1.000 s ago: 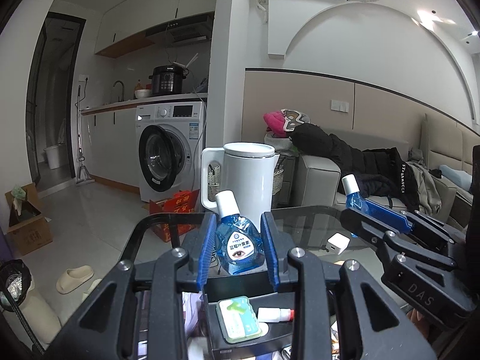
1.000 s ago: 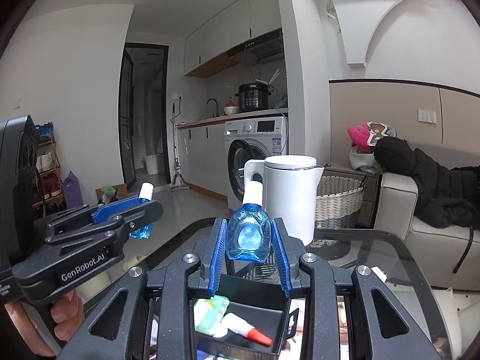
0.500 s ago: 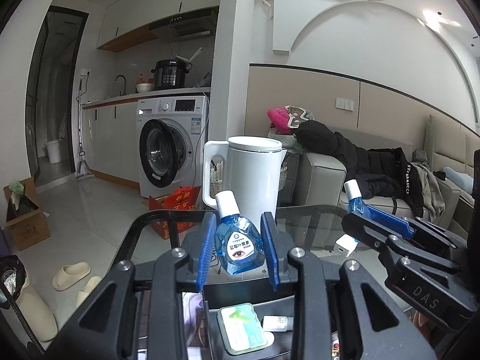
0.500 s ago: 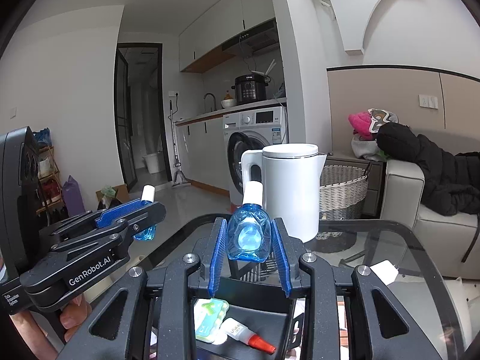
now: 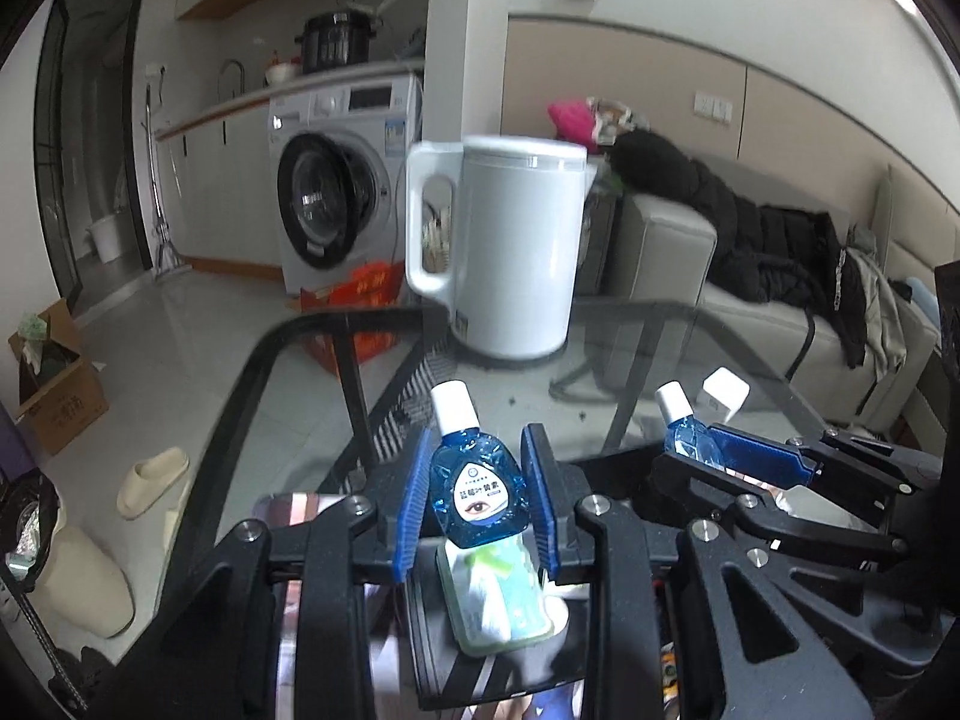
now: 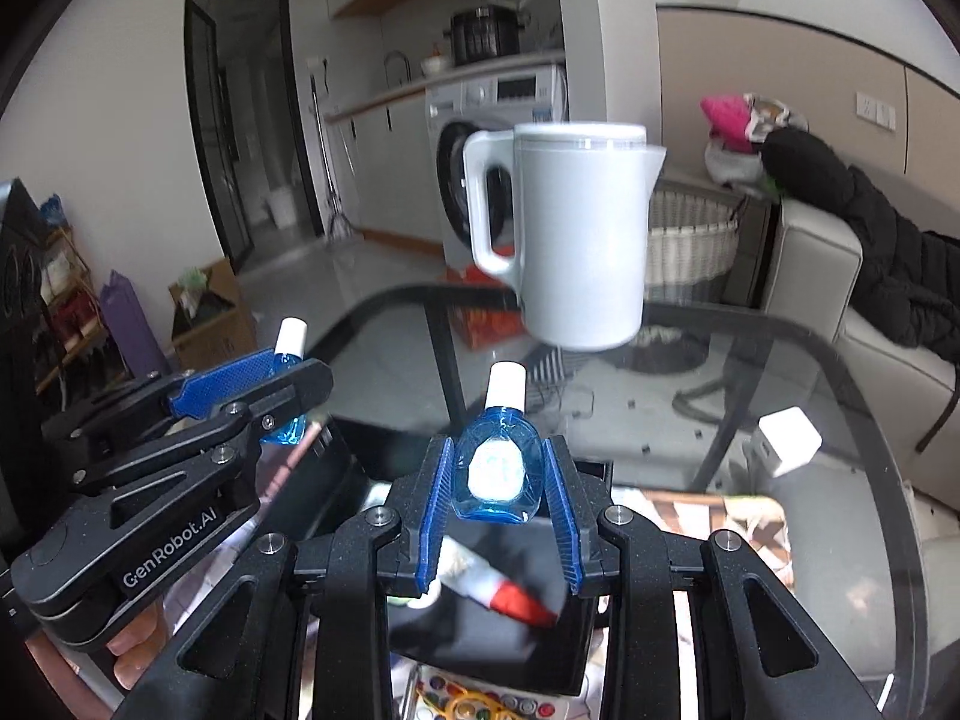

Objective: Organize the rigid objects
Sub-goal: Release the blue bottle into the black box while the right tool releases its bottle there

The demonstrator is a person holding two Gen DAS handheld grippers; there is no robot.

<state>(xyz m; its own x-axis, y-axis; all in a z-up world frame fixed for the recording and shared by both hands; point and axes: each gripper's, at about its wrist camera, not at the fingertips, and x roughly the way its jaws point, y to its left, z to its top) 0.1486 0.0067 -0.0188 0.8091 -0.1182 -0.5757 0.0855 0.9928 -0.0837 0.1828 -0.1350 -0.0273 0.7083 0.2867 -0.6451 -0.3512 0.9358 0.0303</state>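
My left gripper (image 5: pixel 478 495) is shut on a blue eye-drop bottle (image 5: pixel 477 489) with a white cap and an eye label. My right gripper (image 6: pixel 499 480) is shut on a second blue eye-drop bottle (image 6: pixel 497 471), also seen in the left wrist view (image 5: pixel 684 435). Both hold their bottles upright above a black tray (image 6: pixel 540 654). In the tray lie a green-and-white flat case (image 5: pixel 495 597) and a white tube with a red cap (image 6: pixel 498 588). The left gripper with its bottle (image 6: pixel 288 360) shows at the left of the right wrist view.
A white kettle (image 5: pixel 510 246) stands at the far side of the glass table (image 5: pixel 600 372). A small white charger block (image 6: pixel 786 441) lies on the glass at the right. Colourful items (image 6: pixel 468 702) lie in front of the tray. A sofa with dark clothes stands beyond.
Both grippers have tilted down and moved lower toward the tray, still holding their bottles. The kettle and table now fill more of both views.
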